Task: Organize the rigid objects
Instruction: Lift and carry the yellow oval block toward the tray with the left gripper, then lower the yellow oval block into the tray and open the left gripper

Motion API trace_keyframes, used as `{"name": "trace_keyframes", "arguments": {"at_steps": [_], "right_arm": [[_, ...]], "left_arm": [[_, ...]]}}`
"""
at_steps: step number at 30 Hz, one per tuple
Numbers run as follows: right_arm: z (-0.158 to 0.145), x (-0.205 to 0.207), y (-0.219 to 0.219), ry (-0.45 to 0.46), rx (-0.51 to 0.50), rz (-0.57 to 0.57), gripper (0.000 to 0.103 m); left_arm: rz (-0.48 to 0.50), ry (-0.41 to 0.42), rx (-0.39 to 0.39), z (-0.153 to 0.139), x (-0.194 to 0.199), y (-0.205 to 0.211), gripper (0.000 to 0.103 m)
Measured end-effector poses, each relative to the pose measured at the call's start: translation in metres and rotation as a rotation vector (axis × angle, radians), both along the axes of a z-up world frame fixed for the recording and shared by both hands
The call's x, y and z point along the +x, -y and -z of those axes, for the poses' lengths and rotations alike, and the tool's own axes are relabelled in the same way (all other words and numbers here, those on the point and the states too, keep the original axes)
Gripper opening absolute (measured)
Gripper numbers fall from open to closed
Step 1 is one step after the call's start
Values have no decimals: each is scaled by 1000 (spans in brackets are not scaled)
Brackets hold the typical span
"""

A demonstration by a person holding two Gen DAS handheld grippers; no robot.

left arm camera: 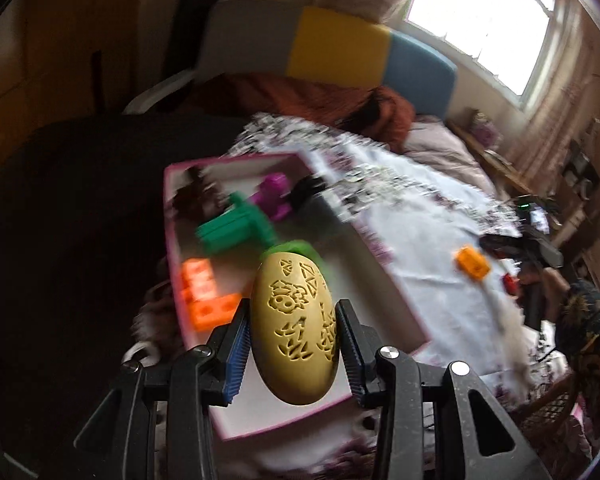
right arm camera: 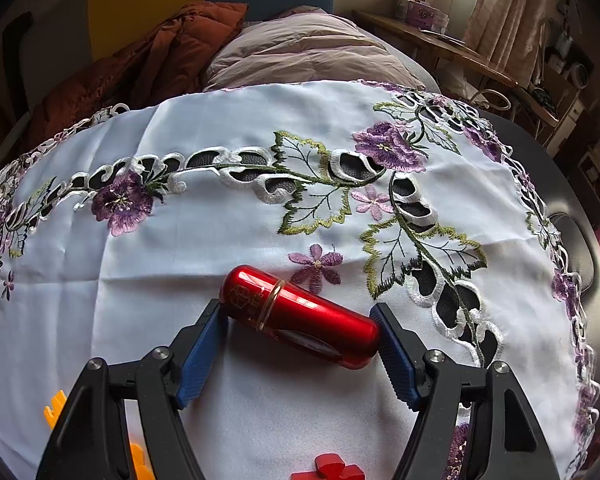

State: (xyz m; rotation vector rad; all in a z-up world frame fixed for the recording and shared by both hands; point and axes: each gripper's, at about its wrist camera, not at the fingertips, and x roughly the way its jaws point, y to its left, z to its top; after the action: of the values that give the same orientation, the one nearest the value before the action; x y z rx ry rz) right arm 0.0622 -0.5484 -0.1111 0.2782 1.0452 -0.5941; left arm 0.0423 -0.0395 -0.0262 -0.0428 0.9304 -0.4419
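Two grippers are at work, each with one thing between its jaws.

- Tablecloth [right arm camera: 260,128]: white, with stitched purple flowers, it covers the surface.
- Box [left arm camera: 176,216]: pink-rimmed and shallow, it lies on the cloth beyond the left gripper and holds a green block [left arm camera: 228,232], a purple piece [left arm camera: 274,192] and orange bricks [left arm camera: 204,292].
- Left gripper [left arm camera: 294,336]: its jaws clamp a yellow egg [left arm camera: 294,328] by the sides, long axis running away from the camera, hanging over the box's near half. A release should drop it inside.
- Right gripper [right arm camera: 300,344]: its jaws bracket a red tube [right arm camera: 300,316] lying on the cloth, long axis slanting between the pads, which sit at its ends; whether they press I cannot tell.
- Orange brick [left arm camera: 472,264]: loose on the cloth, nearer the right gripper.
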Motion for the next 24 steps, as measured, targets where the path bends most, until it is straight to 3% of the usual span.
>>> {"name": "trace_keyframes", "arguments": {"at_steps": [4, 10, 12, 14, 24], "right_arm": [[0, 0, 0, -3, 0, -1, 73], [0, 0, 0, -3, 1, 0, 73], [0, 0, -1, -4, 1, -2, 73], [0, 0, -1, -4, 1, -3, 73], [0, 0, 0, -7, -1, -6, 73]], "left_arm": [[-33, -39, 5, 17, 5, -12, 41], [-7, -55, 47, 38, 10, -1, 41], [-8, -57, 59, 43, 14, 1, 35], [-15, -61, 73, 48, 18, 1, 35], [-46, -32, 136, 49, 14, -2, 35]]}}
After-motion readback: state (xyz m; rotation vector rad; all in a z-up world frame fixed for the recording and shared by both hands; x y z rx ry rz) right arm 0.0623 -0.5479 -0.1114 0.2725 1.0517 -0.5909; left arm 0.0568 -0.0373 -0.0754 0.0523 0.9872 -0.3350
